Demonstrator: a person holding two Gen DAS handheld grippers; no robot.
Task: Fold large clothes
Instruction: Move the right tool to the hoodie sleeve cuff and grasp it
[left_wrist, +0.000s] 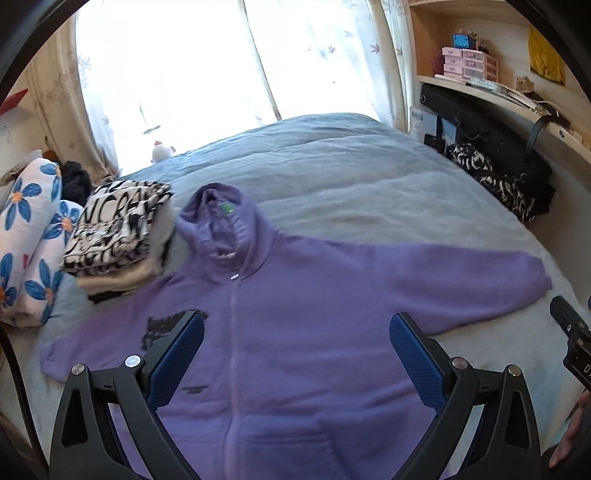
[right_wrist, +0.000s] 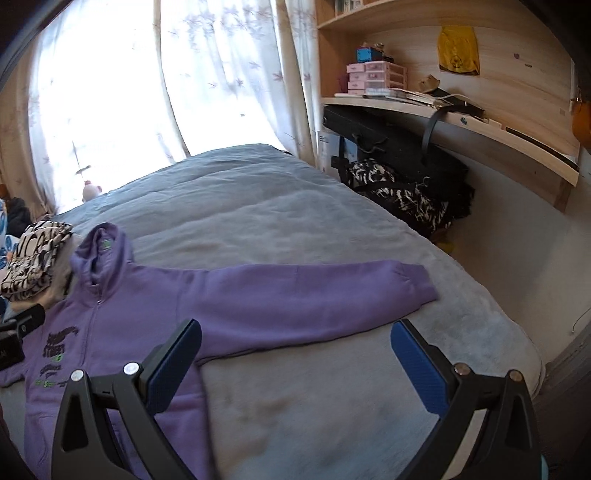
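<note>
A purple zip hoodie (left_wrist: 295, 314) lies flat and face up on the grey bed cover (left_wrist: 351, 177), hood toward the window, both sleeves spread out sideways. My left gripper (left_wrist: 297, 321) hovers open above the hoodie's chest, nothing between its blue pads. In the right wrist view the hoodie (right_wrist: 207, 295) fills the left side, its right sleeve (right_wrist: 332, 288) reaching across the bed. My right gripper (right_wrist: 295, 328) stands open above the bed just below that sleeve, holding nothing. Part of the right gripper (left_wrist: 572, 339) shows at the left view's right edge.
A stack of folded clothes (left_wrist: 118, 236) with a black-and-white patterned top sits left of the hood. Flower-print pillows (left_wrist: 29, 236) lie at the far left. A zebra-patterned bundle (right_wrist: 399, 195) rests by the wall under a wooden shelf (right_wrist: 443, 114). The bed edge (right_wrist: 517, 332) runs on the right.
</note>
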